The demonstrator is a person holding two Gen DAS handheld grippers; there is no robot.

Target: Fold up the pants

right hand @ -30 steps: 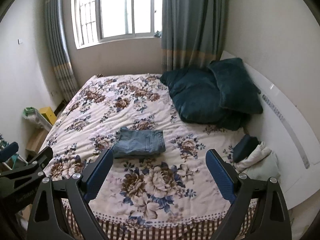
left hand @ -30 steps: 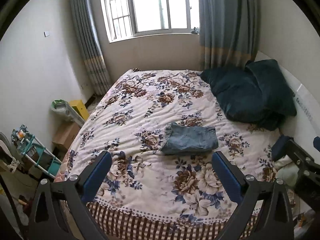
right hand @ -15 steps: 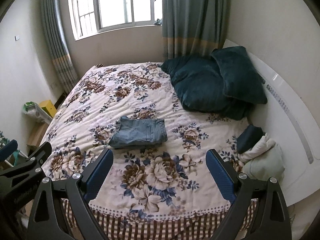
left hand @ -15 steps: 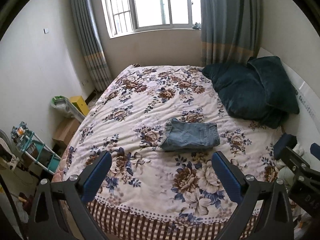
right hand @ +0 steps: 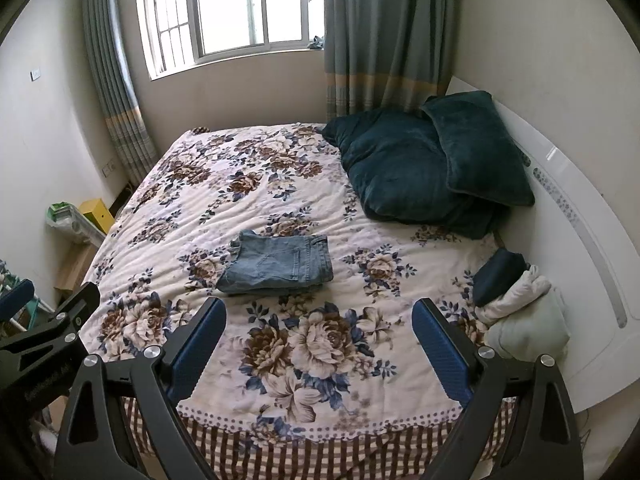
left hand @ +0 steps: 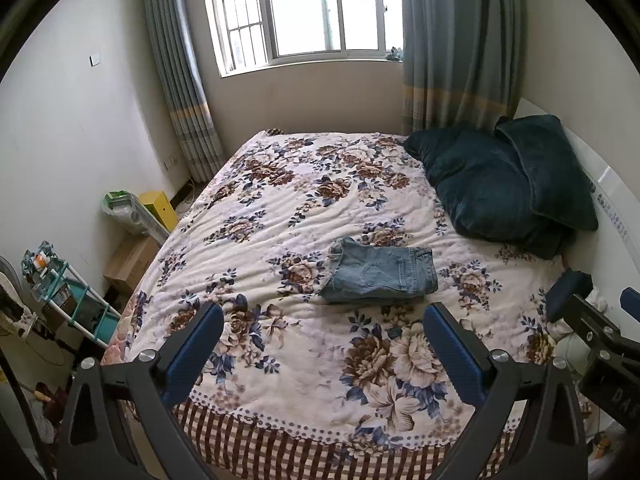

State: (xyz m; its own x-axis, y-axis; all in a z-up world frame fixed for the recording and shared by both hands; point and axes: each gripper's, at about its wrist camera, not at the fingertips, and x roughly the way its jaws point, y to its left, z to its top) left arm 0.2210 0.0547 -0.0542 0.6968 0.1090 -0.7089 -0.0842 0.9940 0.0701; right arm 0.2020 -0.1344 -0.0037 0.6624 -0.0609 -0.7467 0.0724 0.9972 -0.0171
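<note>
A pair of light blue denim pants (left hand: 382,270) lies folded into a compact rectangle in the middle of the floral bedspread (left hand: 304,184); it also shows in the right wrist view (right hand: 278,264). My left gripper (left hand: 322,344) is open and empty, held back above the near edge of the bed, well short of the pants. My right gripper (right hand: 318,338) is open and empty too, at the same distance. Each gripper shows at the side of the other's view.
Two dark teal pillows (right hand: 420,164) lie at the bed's right by the white headboard (right hand: 580,232). Folded pale clothes and a dark item (right hand: 516,300) sit at the right edge. A yellow box (left hand: 160,208), a cardboard box and a teal rack (left hand: 68,296) stand on the floor at left.
Both grippers have pulled back and risen a little from the bed, so the pants look slightly farther and higher in view. The pants have not moved. Both grippers stay open.
</note>
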